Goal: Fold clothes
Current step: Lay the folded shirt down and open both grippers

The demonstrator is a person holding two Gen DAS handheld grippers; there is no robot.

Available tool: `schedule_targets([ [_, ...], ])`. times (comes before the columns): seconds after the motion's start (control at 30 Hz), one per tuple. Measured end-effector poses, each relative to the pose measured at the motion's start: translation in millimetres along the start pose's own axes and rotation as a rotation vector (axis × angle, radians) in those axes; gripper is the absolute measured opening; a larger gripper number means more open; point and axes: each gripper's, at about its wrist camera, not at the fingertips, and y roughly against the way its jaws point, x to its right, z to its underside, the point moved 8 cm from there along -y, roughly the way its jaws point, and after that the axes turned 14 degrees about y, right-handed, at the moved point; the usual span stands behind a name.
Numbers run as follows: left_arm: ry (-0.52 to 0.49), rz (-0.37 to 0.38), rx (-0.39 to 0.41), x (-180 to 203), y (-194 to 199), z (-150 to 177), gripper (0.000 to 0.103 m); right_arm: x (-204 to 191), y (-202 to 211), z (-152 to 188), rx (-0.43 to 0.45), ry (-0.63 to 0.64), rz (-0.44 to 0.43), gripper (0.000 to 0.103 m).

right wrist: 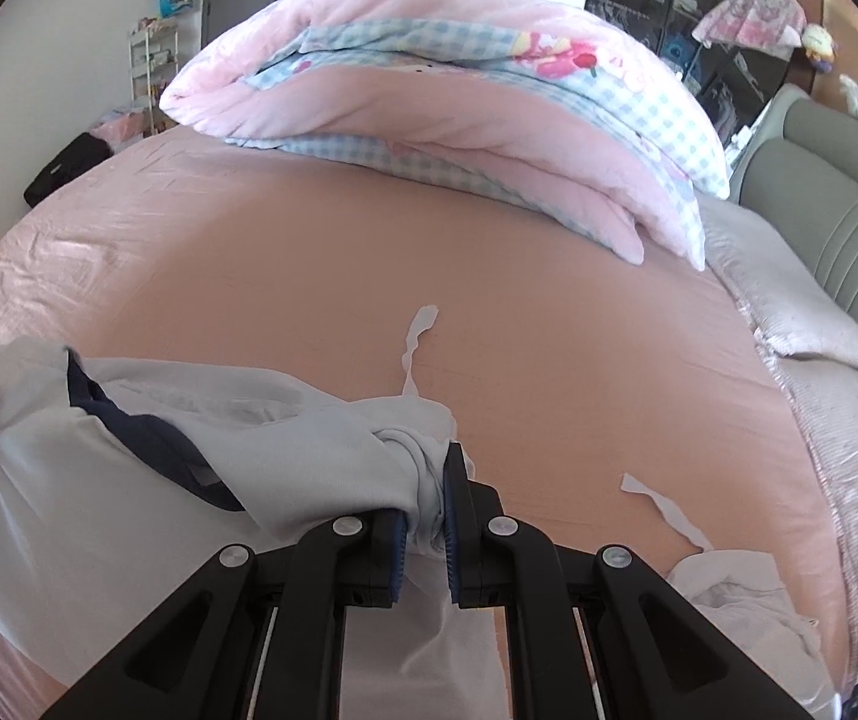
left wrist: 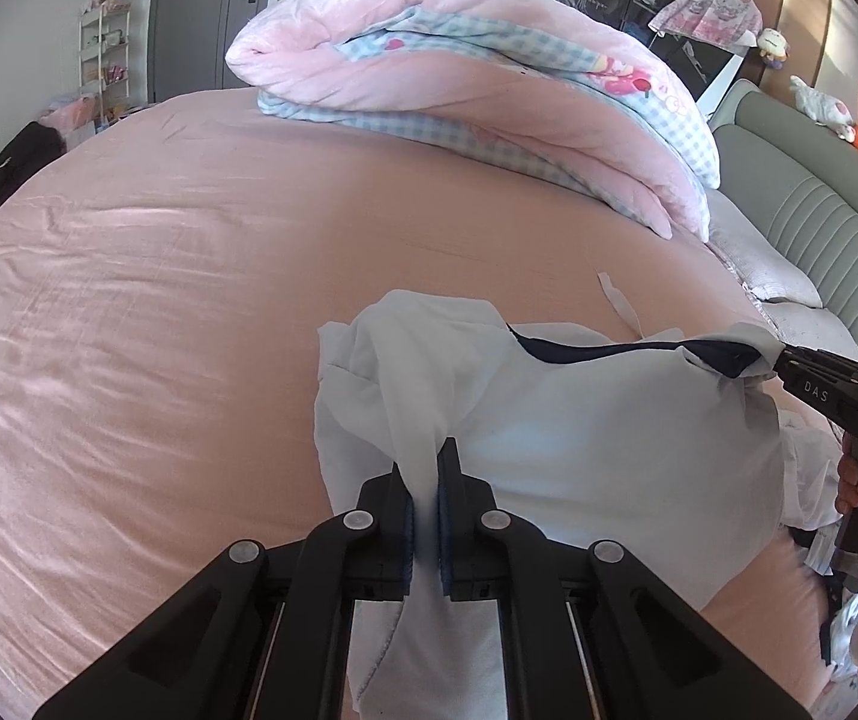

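While a pink sheet (left wrist: pixel 159 312) is stretching across the bed under me, a white shelf rack (left wrist: pixel 102 54) is standing by the far left wall, a black bag (left wrist: pixel 15 165) is sitting off the bed's left edge, and a rolled pink and blue-checked quilt (left wrist: pixel 489 90) is lying across the far side. Further right, a grey padded headboard (left wrist: pixel 813 204) is closing off the bed, with soft toys sitting on top of it.

Near my edge of the bed, a pale blue garment with a navy collar (left wrist: pixel 579 420) is hanging stretched between my two grippers, its long axis running left to right across the bed and its collar edge facing the quilt. A thin white drawstring is trailing from it onto the sheet.

I am pointing my left gripper (left wrist: pixel 426 480) steeply downward and forward, with its jaws squeezed nearly together on a fold of the garment's left side. My right gripper (right wrist: pixel 426 480) is angling down the same way, jaws clamped on a bunched wad at the garment's right end; in the left wrist view, fingers (left wrist: pixel 855 480) are wrapping its handle. A crumpled white cloth (right wrist: pixel 747 600) is lying on the sheet at the near right.
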Motion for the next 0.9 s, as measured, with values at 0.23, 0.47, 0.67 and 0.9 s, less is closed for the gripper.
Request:
schedule_targets([
  [0.23, -0.007, -0.020, 0.046, 0, -1, -17, 0.005, 13, -16, -6, -0.014, -0.098, -0.042, 0.008],
  [0.47, 0.029, -0.029, 0.058, -3, -5, -24, 0.005, 14, -20, -6, -0.037, -0.113, -0.046, 0.008],
  [0.67, -0.013, -0.083, 0.044, -2, -7, -22, 0.005, 18, -31, 0, -0.113, -0.147, -0.057, 0.021],
  [0.9, -0.076, -0.107, 0.005, 8, -4, -18, 0.091, 23, -13, -1, -0.080, -0.145, -0.014, 0.081],
])
